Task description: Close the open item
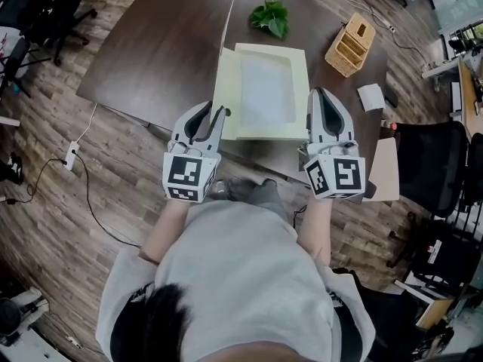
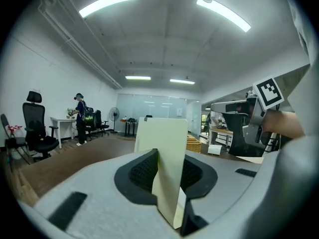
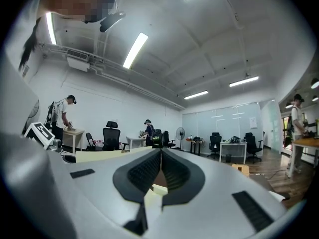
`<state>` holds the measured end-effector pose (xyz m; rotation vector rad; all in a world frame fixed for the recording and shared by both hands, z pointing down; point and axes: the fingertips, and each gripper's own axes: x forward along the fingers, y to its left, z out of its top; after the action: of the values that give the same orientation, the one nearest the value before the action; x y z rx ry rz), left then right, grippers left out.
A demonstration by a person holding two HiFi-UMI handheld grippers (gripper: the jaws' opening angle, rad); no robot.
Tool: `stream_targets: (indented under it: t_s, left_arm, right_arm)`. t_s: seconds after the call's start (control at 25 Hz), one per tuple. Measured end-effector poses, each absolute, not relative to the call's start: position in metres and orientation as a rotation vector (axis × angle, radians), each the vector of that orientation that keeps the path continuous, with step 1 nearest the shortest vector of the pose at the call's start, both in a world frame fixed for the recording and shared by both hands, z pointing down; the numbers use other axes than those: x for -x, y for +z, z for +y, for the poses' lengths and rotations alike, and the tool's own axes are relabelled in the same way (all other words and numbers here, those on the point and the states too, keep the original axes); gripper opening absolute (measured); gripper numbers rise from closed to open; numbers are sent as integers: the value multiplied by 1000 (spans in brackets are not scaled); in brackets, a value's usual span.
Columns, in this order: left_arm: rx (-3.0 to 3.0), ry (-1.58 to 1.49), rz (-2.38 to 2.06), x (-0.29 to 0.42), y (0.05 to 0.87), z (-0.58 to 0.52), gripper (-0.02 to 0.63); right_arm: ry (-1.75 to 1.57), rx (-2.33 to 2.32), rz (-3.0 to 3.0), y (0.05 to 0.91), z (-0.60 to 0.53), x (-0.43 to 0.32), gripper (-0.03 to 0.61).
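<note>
On the left, my left claw sits at the near-left corner of the box, which lies open in the middle of the dark worktop. In the left gripper view this claw is pinching the lid, a pale card panel that stands upright between the pads. From the head view the lid shows only as a thin edge rising along the box's left side, hinged there and running from near to far. I judge it light and fairly stiff, but thin enough to bow or crease if I squeeze hard or push from one corner alone. It also looks smooth, so it could slide out of the pads. The free upper edge near the corner seems the best place to hold it. From there I would swing it rightward over the shallow tray, letting the hinge fold lead the way. Further right, my right claw rests just beside the box's near-right corner. In the right gripper view its pads are pressed together with nothing between them, so it could steady the tray's right rim. A leafy sprig and a wicker holder lie at the far side, well apart from the lid's swing.
</note>
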<state>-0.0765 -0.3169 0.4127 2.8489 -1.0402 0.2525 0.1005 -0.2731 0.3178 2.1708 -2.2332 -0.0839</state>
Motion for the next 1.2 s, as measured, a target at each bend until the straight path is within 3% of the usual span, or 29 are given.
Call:
stream_targets:
  t_s: [0.2,0.88,1.2]
  left_arm:
    - [-2871,342,-1141,72,413,-315,21]
    - [-2779,399,-1053,-25,425,-291,14]
    - [-2796,572,-979,-79,454,-267,14]
  right_arm:
    - [-104,-2145,-2250,314,-270,-108,14]
    - [-74,-2075,-2337,313,-269,-186,14]
    - [-30,-2036,-2364,325,-266,-223,14]
